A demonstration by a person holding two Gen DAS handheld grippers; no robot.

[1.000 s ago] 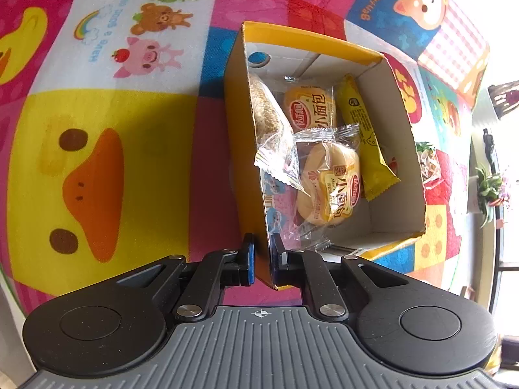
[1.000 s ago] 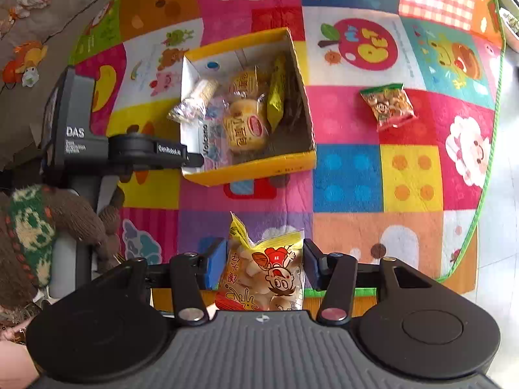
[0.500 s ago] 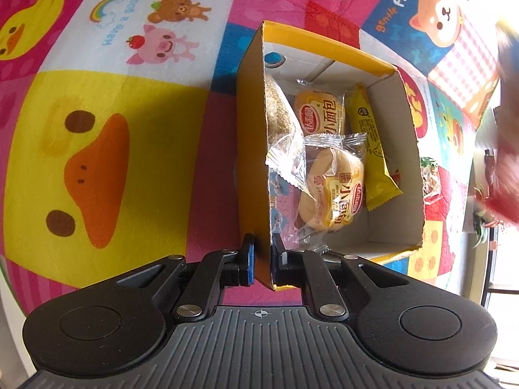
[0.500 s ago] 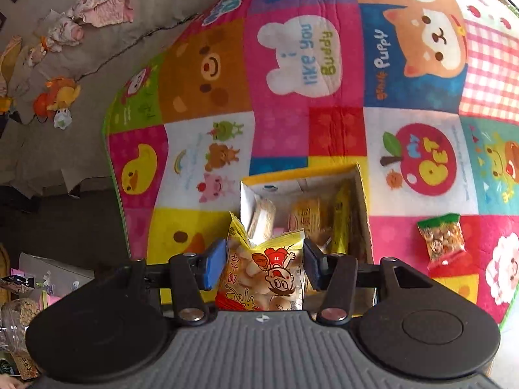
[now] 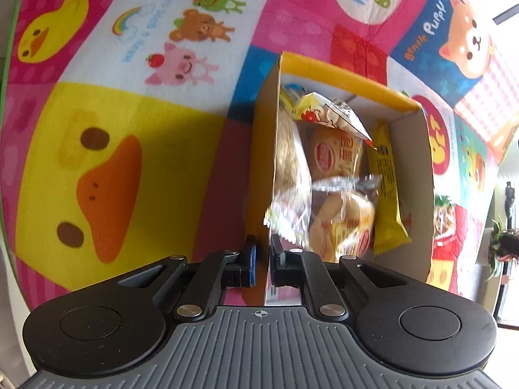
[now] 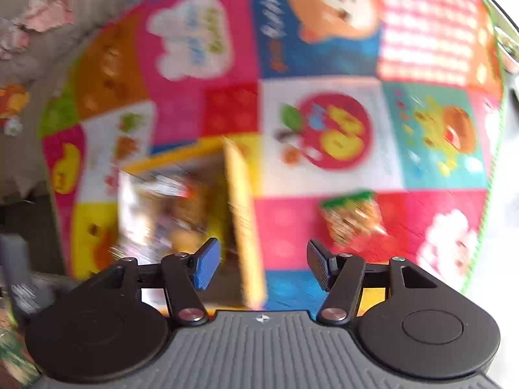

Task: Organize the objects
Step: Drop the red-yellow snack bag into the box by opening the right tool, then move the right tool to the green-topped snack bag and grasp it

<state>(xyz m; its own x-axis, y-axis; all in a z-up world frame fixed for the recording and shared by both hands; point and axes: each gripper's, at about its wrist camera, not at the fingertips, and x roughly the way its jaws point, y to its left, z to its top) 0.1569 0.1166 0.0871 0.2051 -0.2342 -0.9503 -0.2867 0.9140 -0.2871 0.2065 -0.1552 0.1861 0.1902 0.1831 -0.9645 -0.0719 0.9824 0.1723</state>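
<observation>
A yellow cardboard box (image 5: 340, 74) lies on the colourful play mat, holding several wrapped snacks. My left gripper (image 5: 263, 262) is shut on the box's near left wall. A snack bag with a red cartoon print (image 5: 331, 115) lies at the far end of the box, on top of the bread packets (image 5: 337, 155). A yellow bar (image 5: 387, 188) lies along the right side. In the blurred right wrist view my right gripper (image 6: 262, 267) hangs above the box's right wall (image 6: 243, 220), its jaws opening with no snack between them. A green and red snack bag (image 6: 353, 217) lies on the mat to the right.
The play mat (image 5: 113, 162) spreads all round the box, with a big duck face left of it. A grey floor strip with small toys (image 6: 13, 103) borders the mat at the far left in the right wrist view. Another snack packet (image 5: 442, 217) lies beyond the box's right wall.
My right gripper carried the cartoon snack bag over the box, let it go and opened; the bag now lies in the box. The left gripper kept its hold on the wall.
</observation>
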